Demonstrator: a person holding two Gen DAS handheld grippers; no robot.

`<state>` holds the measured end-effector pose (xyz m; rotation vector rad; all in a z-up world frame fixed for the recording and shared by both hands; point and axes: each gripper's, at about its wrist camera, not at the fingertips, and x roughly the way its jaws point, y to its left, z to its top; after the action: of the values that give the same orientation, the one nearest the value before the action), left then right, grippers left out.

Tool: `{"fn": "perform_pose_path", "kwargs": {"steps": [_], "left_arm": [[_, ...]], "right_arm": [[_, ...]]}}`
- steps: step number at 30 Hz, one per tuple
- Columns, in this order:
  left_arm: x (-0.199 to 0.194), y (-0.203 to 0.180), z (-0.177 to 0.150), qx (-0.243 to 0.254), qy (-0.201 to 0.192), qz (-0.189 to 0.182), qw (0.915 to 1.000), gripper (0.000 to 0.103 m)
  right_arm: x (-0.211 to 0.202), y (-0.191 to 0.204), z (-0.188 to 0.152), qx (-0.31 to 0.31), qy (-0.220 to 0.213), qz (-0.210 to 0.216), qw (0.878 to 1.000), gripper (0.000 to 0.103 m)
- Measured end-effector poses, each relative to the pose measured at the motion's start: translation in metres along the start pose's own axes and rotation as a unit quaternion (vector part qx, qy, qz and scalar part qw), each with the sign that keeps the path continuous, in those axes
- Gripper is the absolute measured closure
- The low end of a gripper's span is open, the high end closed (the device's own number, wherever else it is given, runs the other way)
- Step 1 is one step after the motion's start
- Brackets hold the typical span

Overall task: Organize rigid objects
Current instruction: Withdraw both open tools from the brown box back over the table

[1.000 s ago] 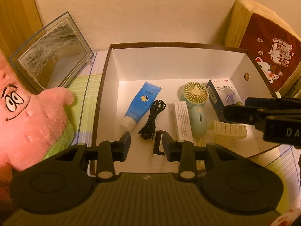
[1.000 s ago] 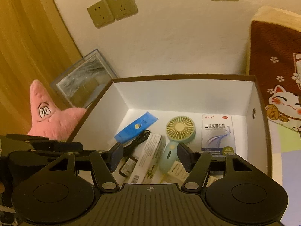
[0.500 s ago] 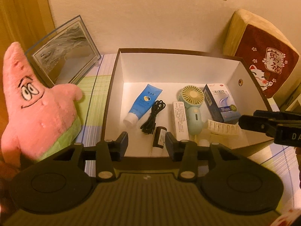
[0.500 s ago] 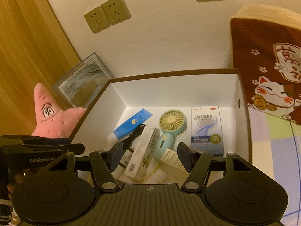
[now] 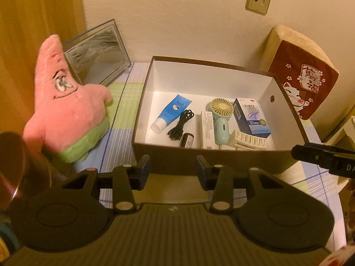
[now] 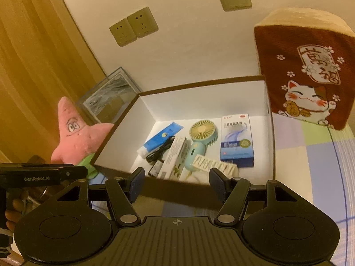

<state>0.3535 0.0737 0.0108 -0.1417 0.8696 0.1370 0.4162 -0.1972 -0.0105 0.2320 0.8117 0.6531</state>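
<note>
Now both grippers clear of box [image 5: 221,157] — left gripper [image 5: 173,173] wider, empty; right gripper [image 6: 175,182] unchanged, spread, empty.

A brown-rimmed cardboard box [image 5: 142,110] has white inner walls. Inside lie a blue tube with a white cap [image 5: 169,116], a black coiled cable [image 5: 180,125], a mint-green handheld fan with a yellow grille [image 5: 220,116], a blue-and-white carton [image 5: 251,117] and a cream ridged tray [image 5: 249,141]. A pink star plush with green shorts [image 5: 71,110] sits on the pale checked cloth of green, blue and lilac squares [image 6: 310,155]. The dark red cushion [image 6: 306,71] bears a white lucky cat and small blossoms.
</note>
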Motion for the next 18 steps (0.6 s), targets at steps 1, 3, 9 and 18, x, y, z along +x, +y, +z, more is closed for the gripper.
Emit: {"fn": "perform_pose_path", "kwargs": {"steps": [1,3,9,18], "left_arm": [[-0.004,0.001,-0.003,-0.004,0.000,0.000,1.0000,0.062],[-0.011,0.002,-0.011,-0.010,-0.001,0.002,0.9999,0.062],[-0.027,0.001,-0.040,-0.018,0.010,0.002,0.9998,0.062],[-0.032,0.001,-0.087,-0.037,0.045,-0.004,0.9983,0.061]], "right_arm": [[-0.003,0.001,-0.003,0.002,0.000,0.000,1.000,0.039],[-0.010,0.003,-0.008,0.001,-0.001,0.001,1.000,0.039],[-0.022,0.008,-0.028,0.003,0.009,0.004,1.000,0.039],[-0.029,0.017,-0.063,-0.004,0.038,0.003,0.999,0.039]]}}
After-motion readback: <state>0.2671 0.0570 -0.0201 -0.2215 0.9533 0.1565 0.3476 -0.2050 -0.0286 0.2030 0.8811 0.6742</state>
